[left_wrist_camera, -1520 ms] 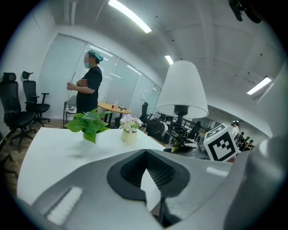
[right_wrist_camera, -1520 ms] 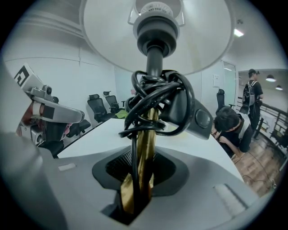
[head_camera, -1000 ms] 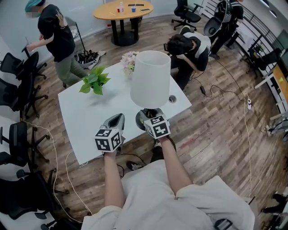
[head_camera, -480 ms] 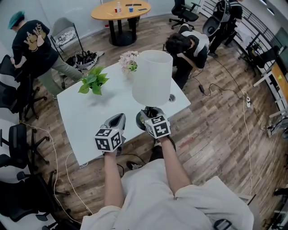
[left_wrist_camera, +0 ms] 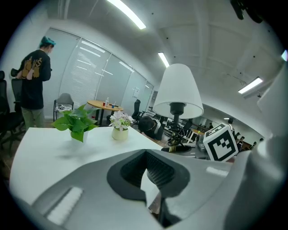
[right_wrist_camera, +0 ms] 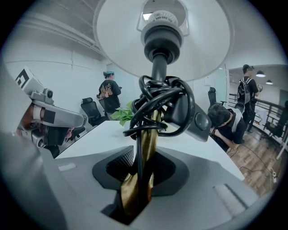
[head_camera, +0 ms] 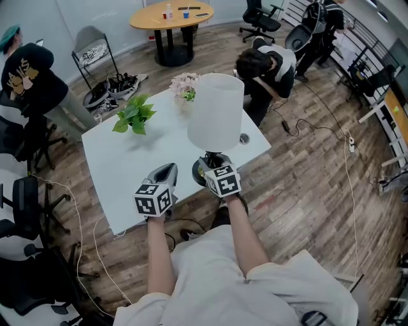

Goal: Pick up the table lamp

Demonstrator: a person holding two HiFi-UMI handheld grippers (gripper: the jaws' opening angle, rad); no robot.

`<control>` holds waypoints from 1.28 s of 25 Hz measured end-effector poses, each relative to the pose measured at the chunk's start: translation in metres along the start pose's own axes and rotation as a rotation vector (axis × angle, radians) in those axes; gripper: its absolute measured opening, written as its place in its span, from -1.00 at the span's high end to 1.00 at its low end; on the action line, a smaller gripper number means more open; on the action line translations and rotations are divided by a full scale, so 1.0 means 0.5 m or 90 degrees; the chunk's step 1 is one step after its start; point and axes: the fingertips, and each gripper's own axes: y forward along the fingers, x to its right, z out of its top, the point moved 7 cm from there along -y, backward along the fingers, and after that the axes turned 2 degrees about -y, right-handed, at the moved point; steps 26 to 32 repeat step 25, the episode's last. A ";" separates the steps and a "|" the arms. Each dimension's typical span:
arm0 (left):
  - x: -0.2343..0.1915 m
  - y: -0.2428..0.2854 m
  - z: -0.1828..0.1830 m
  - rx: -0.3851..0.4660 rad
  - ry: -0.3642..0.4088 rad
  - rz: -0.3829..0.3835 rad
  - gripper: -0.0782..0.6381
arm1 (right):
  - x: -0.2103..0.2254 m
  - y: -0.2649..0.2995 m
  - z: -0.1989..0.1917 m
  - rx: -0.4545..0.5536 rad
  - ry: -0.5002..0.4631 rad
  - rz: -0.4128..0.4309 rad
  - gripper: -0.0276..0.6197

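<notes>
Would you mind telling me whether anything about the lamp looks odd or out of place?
Yes: on the table lamp the black cord is bunched in a loose tangle round the brass stem just under the shade, its inline switch caught up in the loops.

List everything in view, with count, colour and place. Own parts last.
table lamp: one, white shade, brass stem, black cord; table's near edge
table: one, white; centre
plant: one, green; table's left
flowers: one pot, pale; table's far edge
round table: one, wooden; far back
chairs: several, black; around the room
people: three, dark tops; left, behind table, far right
left gripper: one, grey; empty, jaws together, beside lamp
right gripper: one, grey; closed on lamp stem
</notes>
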 end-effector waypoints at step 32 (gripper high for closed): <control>-0.013 -0.016 -0.012 -0.003 -0.008 0.002 0.78 | -0.026 0.012 0.021 0.023 -0.021 0.024 0.50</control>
